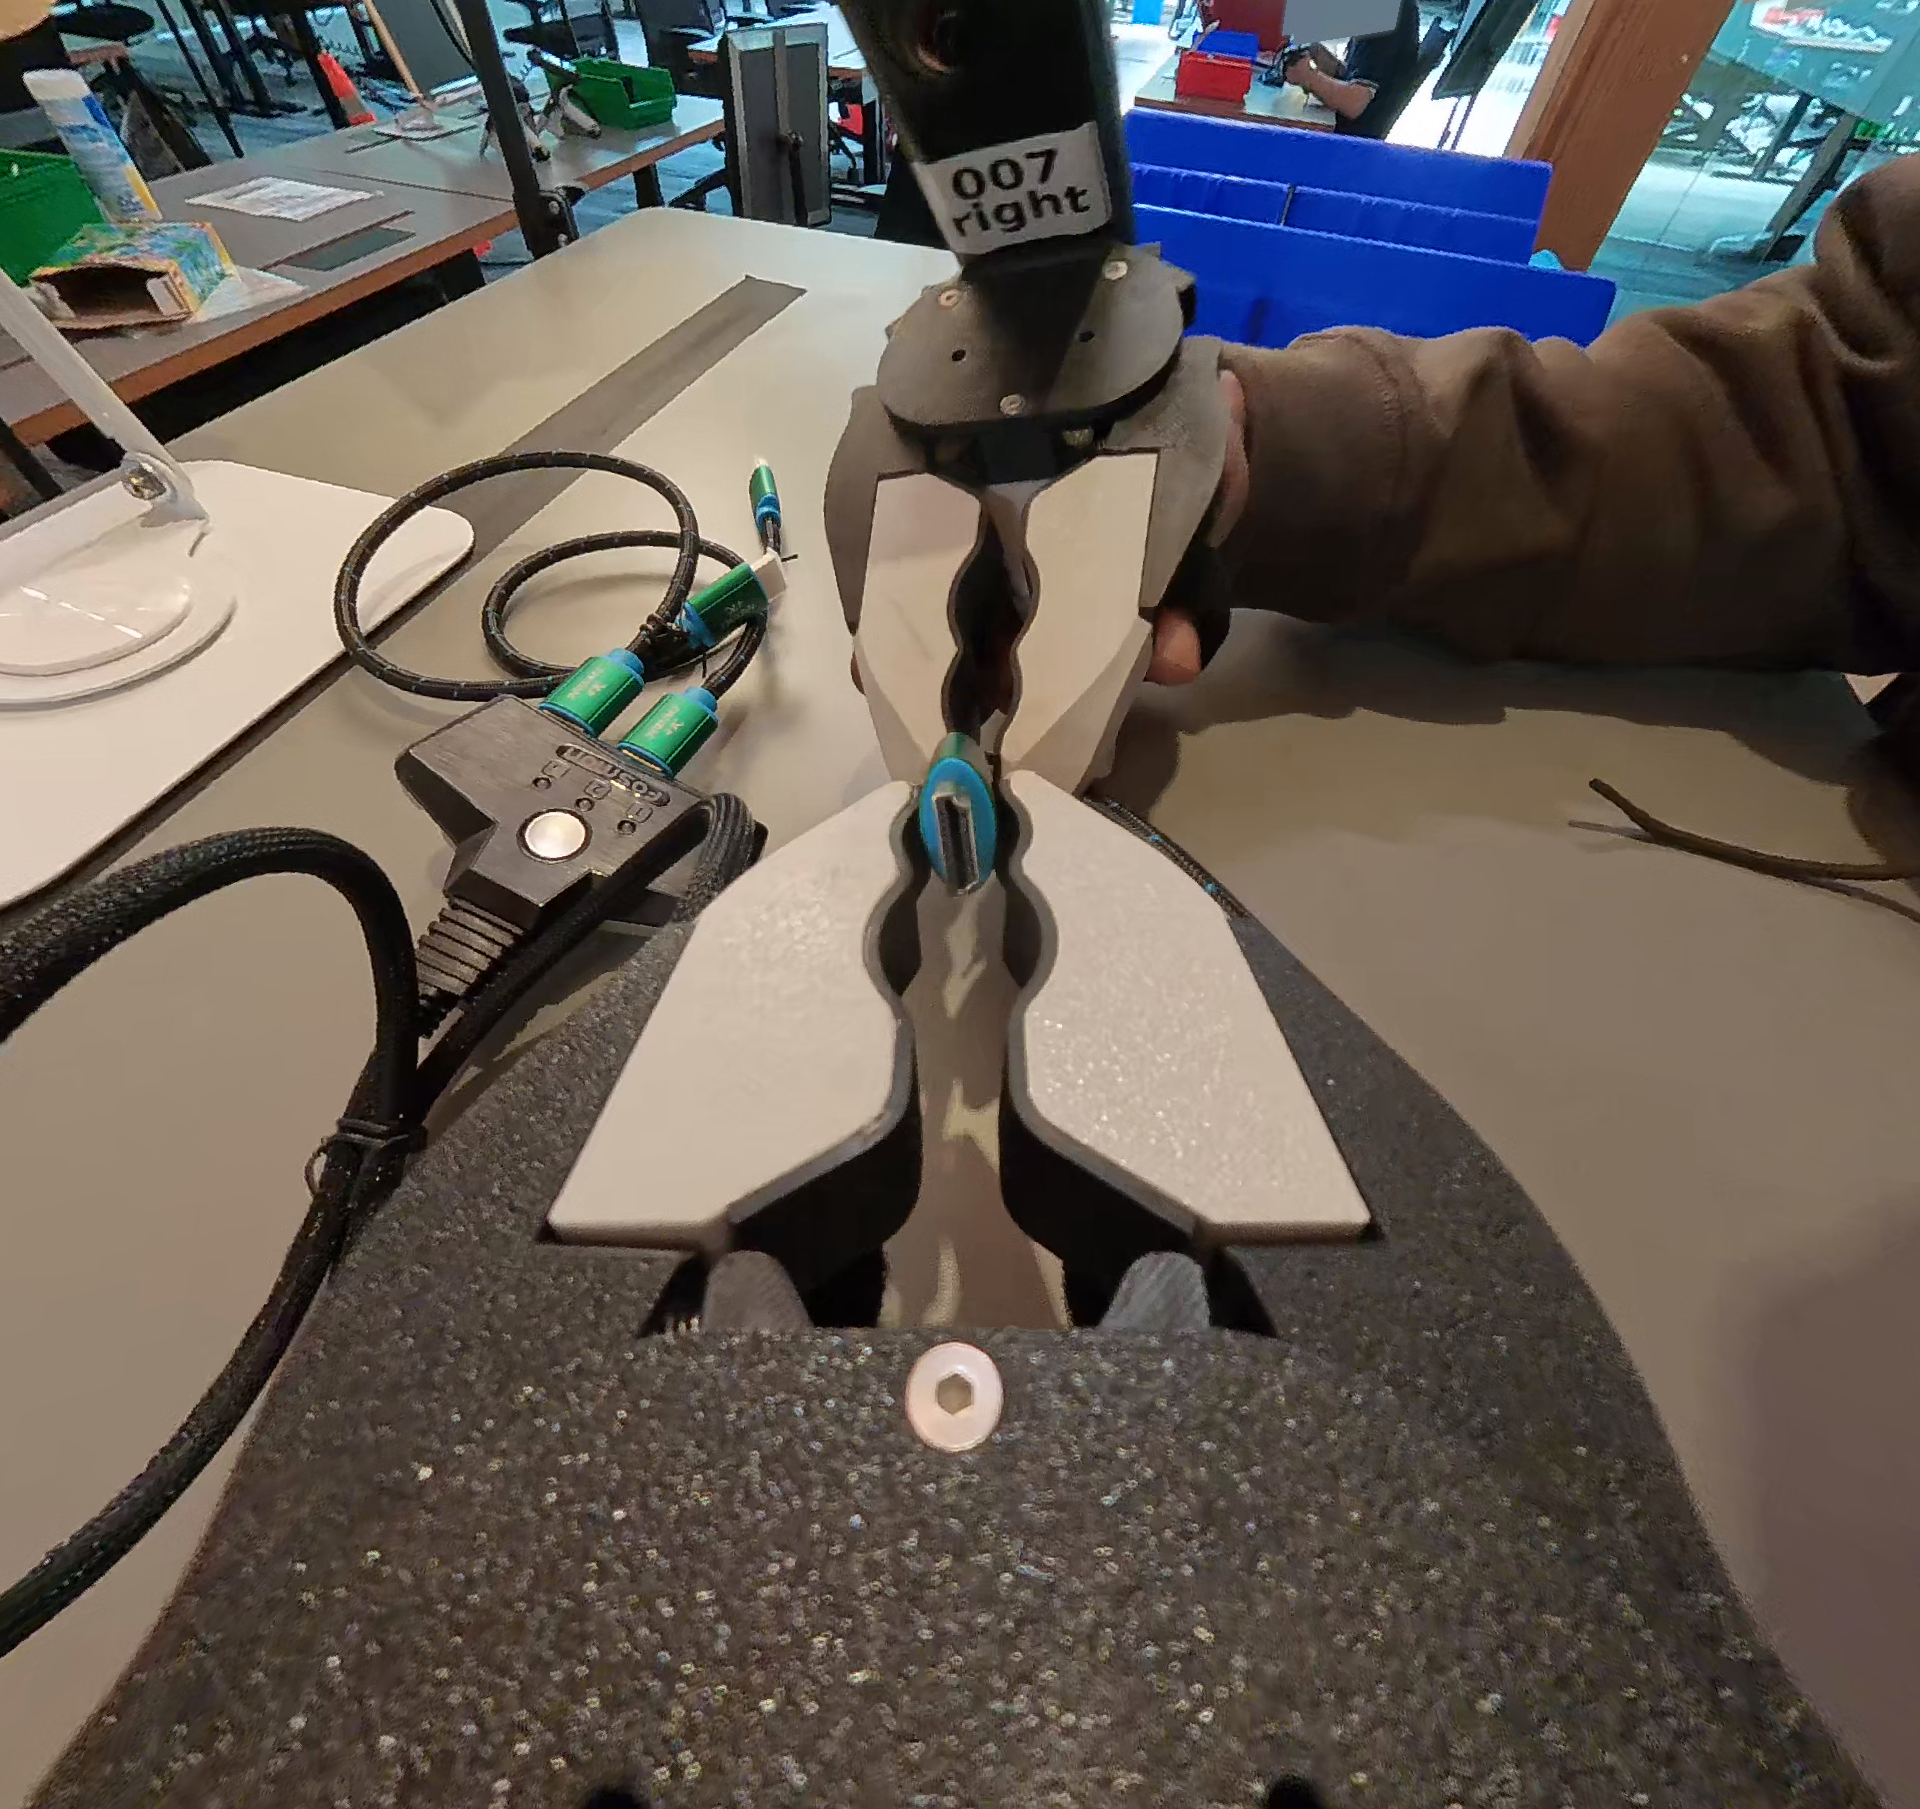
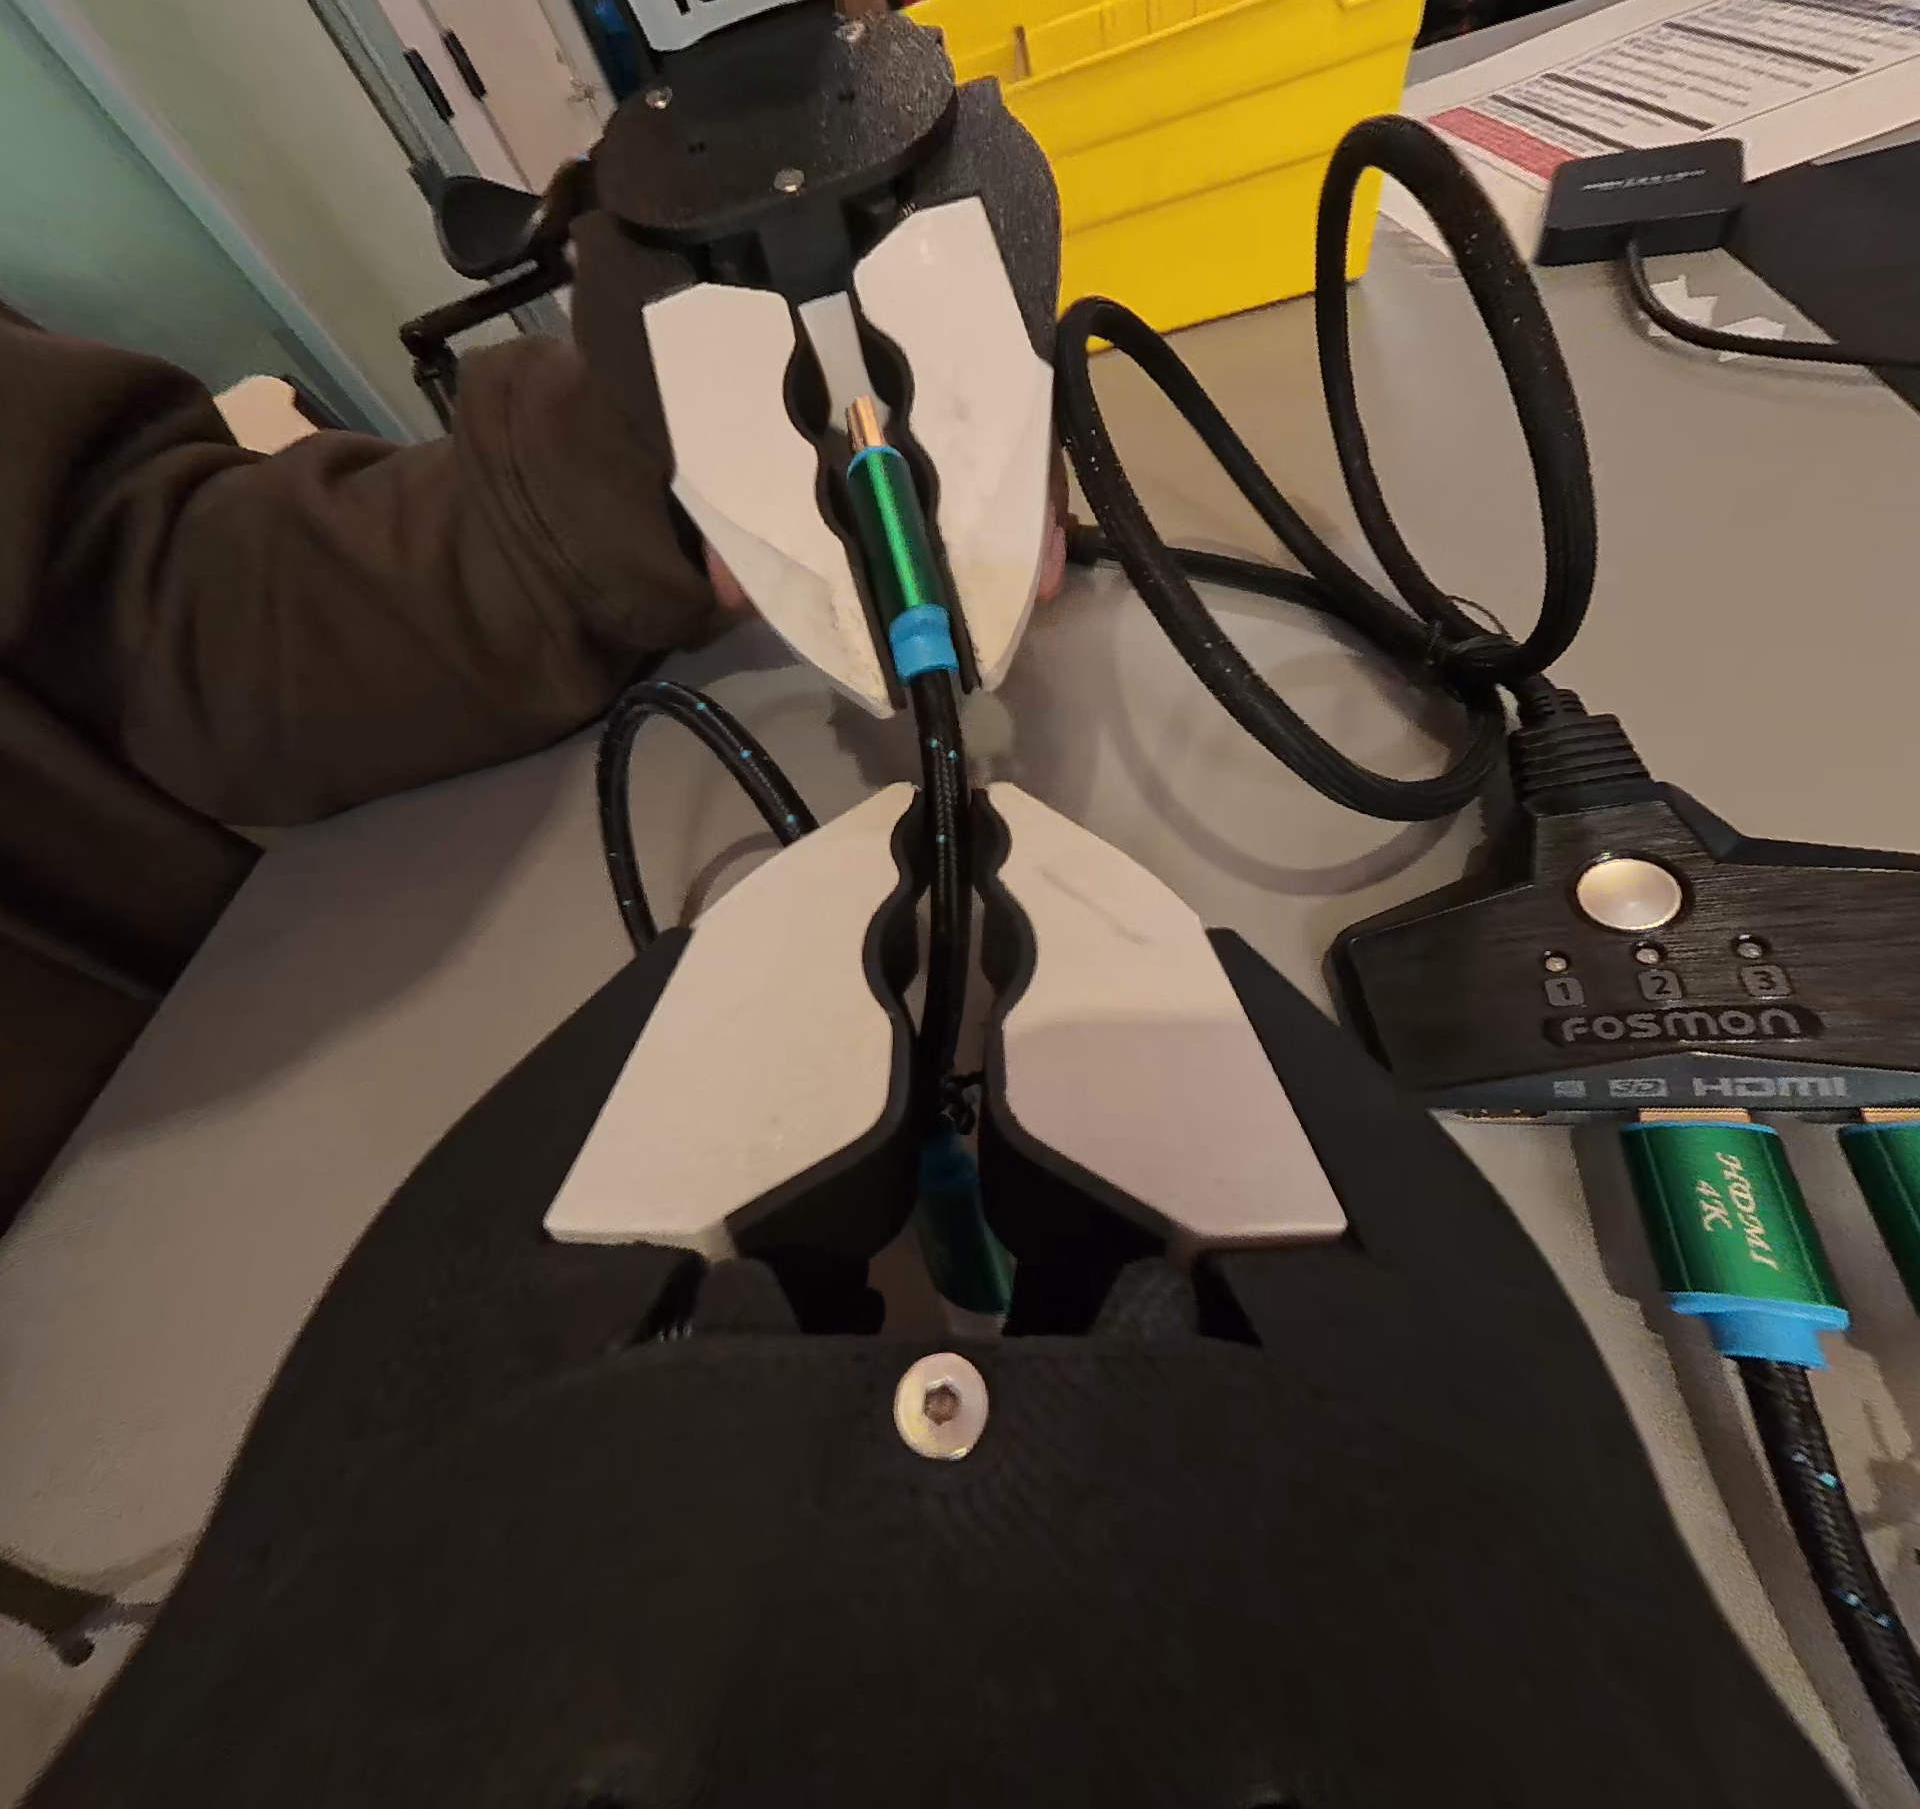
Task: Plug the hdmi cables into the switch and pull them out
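My left gripper (image 1: 956,795) is shut on a green plug with a blue collar (image 1: 958,824), whose metal end points back toward the camera. The right wrist view shows the same plug (image 2: 891,544) pinched between the left gripper's pads (image 2: 997,471), above the grey table (image 2: 312,980). The plug's black braided cable (image 2: 940,845) runs from it into my right gripper (image 2: 948,805), whose fingertips are closed on the cable just behind the plug. The two grippers face each other tip to tip. A black switch box (image 1: 540,824) (image 2: 1662,949) lies on the table with two green plugs (image 1: 597,689) plugged into it.
A thick black cable (image 2: 1455,409) loops from the box. Another loose green plug (image 1: 727,601) and its coiled cable lie behind the box. A white monitor base (image 1: 156,596) is at the left, and a yellow bin (image 2: 1195,97) and printed sheets (image 2: 1714,45) are at the back. A person's sleeved arm (image 1: 1558,512) holds each gripper. The grippers are tip to tip, or close to it.
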Available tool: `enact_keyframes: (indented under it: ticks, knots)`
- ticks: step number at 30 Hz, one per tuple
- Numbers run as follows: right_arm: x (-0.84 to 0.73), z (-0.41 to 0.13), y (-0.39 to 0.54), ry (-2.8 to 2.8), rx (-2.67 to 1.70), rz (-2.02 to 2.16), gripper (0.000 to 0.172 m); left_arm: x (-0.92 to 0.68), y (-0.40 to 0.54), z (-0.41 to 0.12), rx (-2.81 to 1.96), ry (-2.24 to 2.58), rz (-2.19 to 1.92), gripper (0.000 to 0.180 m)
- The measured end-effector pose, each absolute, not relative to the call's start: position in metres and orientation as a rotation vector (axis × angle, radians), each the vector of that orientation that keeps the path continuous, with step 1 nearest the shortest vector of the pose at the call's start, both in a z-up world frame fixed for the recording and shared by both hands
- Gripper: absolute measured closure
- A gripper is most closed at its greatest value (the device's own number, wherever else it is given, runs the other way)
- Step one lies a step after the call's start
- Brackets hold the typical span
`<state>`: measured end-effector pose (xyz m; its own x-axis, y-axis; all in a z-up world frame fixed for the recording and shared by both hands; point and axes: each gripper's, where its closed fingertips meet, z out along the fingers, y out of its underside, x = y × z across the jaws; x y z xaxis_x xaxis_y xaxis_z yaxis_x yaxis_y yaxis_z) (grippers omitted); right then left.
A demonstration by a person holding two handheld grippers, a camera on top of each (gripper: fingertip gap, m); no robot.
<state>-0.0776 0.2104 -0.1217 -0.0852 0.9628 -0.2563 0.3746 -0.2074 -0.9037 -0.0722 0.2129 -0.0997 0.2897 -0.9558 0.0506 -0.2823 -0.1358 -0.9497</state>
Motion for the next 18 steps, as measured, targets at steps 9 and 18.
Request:
enact_keyframes:
  ticks: [9, 18]
  knots:
    - [-0.062, -0.112, 0.197, -1.506, -1.59, 1.472, 0.165, -0.069, 0.202, -0.093, -1.532, 1.231, -0.889, 0.17]
    - [-0.016, -0.09, 0.244, -1.415, -1.609, 1.132, 0.165, -0.082, 0.215, -0.065, -1.444, 1.014, -0.958, 0.16]
